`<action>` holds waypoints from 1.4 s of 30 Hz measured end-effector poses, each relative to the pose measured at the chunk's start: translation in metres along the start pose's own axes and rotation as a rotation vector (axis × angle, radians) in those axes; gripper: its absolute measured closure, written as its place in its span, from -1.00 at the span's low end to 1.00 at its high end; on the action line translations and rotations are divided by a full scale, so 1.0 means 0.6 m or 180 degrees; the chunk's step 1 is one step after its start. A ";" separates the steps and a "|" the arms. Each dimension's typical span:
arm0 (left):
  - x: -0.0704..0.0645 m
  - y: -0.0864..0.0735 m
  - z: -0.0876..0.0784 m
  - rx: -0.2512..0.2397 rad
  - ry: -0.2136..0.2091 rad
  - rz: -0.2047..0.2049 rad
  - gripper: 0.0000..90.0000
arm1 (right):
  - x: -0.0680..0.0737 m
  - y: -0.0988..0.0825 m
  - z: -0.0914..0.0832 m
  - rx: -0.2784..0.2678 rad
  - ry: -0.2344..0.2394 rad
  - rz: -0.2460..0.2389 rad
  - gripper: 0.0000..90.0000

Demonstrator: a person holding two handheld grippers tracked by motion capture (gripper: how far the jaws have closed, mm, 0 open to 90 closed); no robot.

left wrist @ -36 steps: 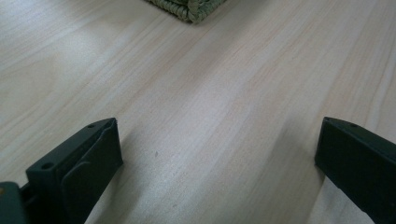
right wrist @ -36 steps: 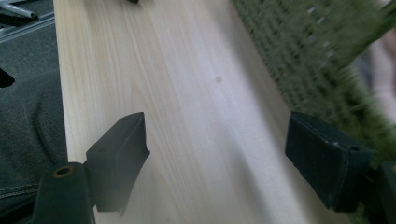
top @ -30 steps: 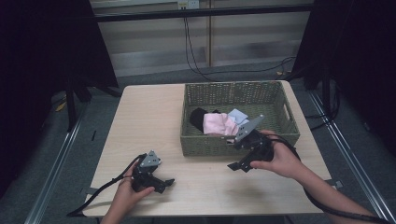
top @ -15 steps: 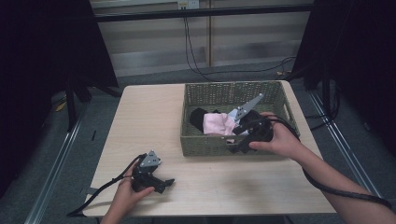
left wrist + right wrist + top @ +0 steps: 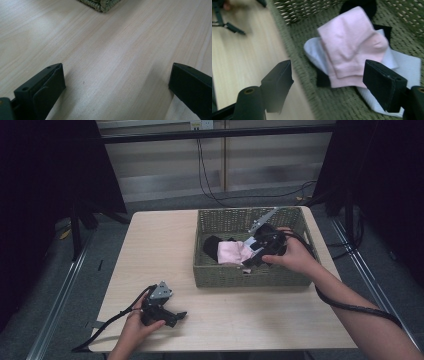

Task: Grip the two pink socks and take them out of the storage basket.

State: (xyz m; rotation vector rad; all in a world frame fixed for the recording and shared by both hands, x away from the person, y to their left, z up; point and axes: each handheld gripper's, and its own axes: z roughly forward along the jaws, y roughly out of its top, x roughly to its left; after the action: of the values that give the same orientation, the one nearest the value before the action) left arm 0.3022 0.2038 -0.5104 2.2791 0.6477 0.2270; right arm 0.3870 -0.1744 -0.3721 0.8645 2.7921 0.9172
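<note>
A green woven basket [image 5: 220,274] stands on the right half of the wooden table [image 5: 160,245]. Inside it lie a folded pink cloth [image 5: 230,252] [image 5: 352,47], a pale blue-white cloth [image 5: 409,62] under it and a black cloth [image 5: 212,245] [image 5: 362,5]. My right gripper [image 5: 248,261] [image 5: 329,82] hovers over the basket's front part, open, jaws wide on either side of the pink cloth without touching it. My left gripper [image 5: 176,316] [image 5: 117,82] rests low on the table near its front edge, open, with bare wood between its jaws.
A corner of the basket [image 5: 101,5] shows at the top of the left gripper view. Black cables [image 5: 350,305] trail from both grippers. Dark curtains and stands flank the table, and a metal rail [image 5: 55,310] runs along the floor at left.
My right gripper has moved from the table in front of the basket up and over its front rim, and now hangs above the cloths. The left gripper has stayed put.
</note>
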 end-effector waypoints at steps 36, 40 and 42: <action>0.001 0.000 0.000 0.0003 -0.0012 0.0012 -1.00 | -0.080 0.048 0.112 0.0217 -0.0003 0.0615 0.22; 0.001 0.000 0.000 0.0001 -0.0009 0.0013 -1.00 | -0.083 0.053 0.116 0.0251 0.0045 0.0687 0.57; 0.001 0.000 0.000 0.0002 -0.0010 0.0013 -1.00 | -0.084 0.054 0.116 0.0268 0.0046 0.0710 0.79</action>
State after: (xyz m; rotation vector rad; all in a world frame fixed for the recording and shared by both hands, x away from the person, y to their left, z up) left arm 0.3025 0.2041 -0.5104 2.2810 0.6417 0.2253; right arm 0.4616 -0.1436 -0.4154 1.2064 2.8057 0.8401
